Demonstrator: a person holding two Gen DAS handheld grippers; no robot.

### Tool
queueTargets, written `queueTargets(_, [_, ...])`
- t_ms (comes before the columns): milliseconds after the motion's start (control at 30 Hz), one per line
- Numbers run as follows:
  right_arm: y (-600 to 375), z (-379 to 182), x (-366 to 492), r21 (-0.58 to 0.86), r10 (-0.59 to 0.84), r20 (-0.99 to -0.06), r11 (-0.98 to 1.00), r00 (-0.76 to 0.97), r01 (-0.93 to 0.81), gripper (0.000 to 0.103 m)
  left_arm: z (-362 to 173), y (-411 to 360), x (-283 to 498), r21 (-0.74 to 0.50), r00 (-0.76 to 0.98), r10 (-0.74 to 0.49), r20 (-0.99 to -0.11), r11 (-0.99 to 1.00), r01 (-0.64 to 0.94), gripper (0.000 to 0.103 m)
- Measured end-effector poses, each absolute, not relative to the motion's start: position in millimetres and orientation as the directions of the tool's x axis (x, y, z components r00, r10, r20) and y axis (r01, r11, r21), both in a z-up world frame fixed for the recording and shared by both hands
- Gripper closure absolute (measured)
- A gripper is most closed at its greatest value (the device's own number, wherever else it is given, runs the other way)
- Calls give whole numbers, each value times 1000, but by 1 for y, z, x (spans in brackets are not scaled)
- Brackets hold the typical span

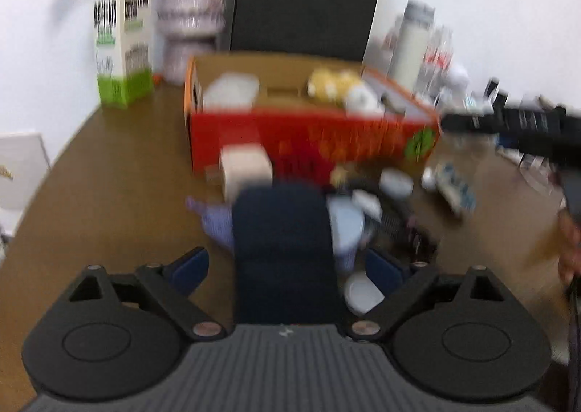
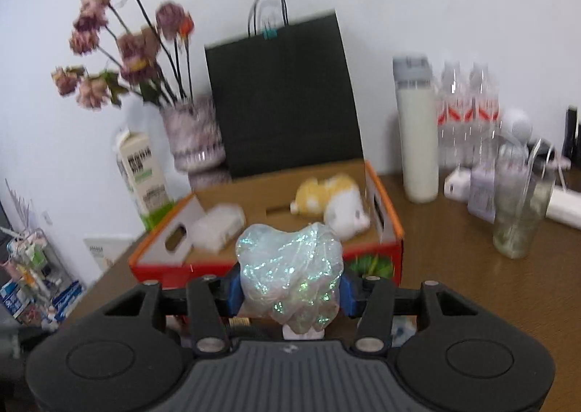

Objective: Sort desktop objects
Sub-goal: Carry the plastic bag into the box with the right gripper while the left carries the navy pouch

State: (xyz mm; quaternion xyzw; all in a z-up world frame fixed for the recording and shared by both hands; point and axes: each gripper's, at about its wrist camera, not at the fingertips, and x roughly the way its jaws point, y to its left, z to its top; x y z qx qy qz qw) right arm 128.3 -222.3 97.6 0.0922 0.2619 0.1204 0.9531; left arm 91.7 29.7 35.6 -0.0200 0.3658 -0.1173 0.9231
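Gripping iridescent wrapped bundle, right jaws closed

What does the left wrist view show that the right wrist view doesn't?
Only the left view shows the pile of small items in front of the box, and a dark blue object between the open left tool. Only the right shows the right tool shut on an iridescent wrapped bundle. Both show the red box, plush toy and black bag.

Bare tabletop lay open at nine o'clock of the red box, whose top stood unobstructed, while small clutter crowded its six o'clock and bottles blocked three o'clock.
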Motion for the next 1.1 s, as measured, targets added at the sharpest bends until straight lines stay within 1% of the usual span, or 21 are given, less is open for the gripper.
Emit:
queueTargets(33, [-220,93,131,247,279,-488,953,827,-176,54,28,26,93,-104,698,-212,-684,976,194,10])
queueTargets(67, [-217,89,134,255,286,-498,951,819,-177,54,21,25,99,-93,687,-181,-704,982,164,18])
queueTargets(100, [-213,87,135,261,293,-503,948,813,-181,54,19,24,102,-94,690,-169,-704,985,146,22])
queueTargets(167, [-204,87,133,260,315,-502,943,806,-207,54,21,24,102,-114,697,-189,-691,982,153,40])
queueTargets(200, [-201,88,131,251,318,-500,944,806,-216,54,24,23,101,-114,699,-182,-691,983,144,42])
queueTargets(333, [-196,96,123,221,309,-491,949,814,-227,54,45,26,84,-118,751,-182,-634,983,139,44])
queueTargets(433, [-198,112,124,233,314,-470,946,825,-227,54,79,32,82,-188,787,-237,-569,970,156,44])
queueTargets(500, [-200,129,130,258,327,-440,938,836,-232,54,106,31,100,-218,804,-269,-531,960,177,43])
queueTargets(567, [-204,147,145,293,345,-408,926,845,-237,54,128,21,141,-228,796,-293,-530,953,199,43])
queueTargets(633, [-203,160,169,292,345,-398,926,850,-239,54,137,8,193,-248,755,-300,-584,951,186,43])
queueTargets(667, [-201,162,189,286,345,-412,928,843,-240,53,137,2,220,-256,735,-289,-613,953,162,43])
queueTargets(700, [-198,161,213,280,339,-448,932,827,-230,53,134,-5,248,-236,716,-270,-644,960,150,43])
queueTargets(767, [-197,145,266,296,309,-550,941,776,-165,54,116,-20,298,-152,684,-180,-707,983,101,43])
queueTargets(833, [-199,126,302,297,290,-624,947,726,-123,55,90,-27,330,-98,647,-108,-755,994,51,43])
queueTargets(900, [-194,108,327,250,281,-671,957,686,-147,55,69,-22,352,-106,607,-87,-790,994,4,42])
queueTargets(967, [-184,94,350,187,255,-720,967,646,-173,53,59,-19,364,-110,608,-78,-790,994,-16,42])
queueTargets(1033, [-180,87,364,170,249,-737,968,628,-185,52,55,-17,364,-95,610,-61,-790,995,-24,39])
queueTargets(1067, [-181,84,371,165,240,-748,970,619,-178,47,53,-15,362,-97,607,-67,-792,995,-17,38])
queueTargets(1100, [-184,81,373,168,240,-750,970,616,-174,40,51,-12,360,-105,609,-81,-789,994,-5,33])
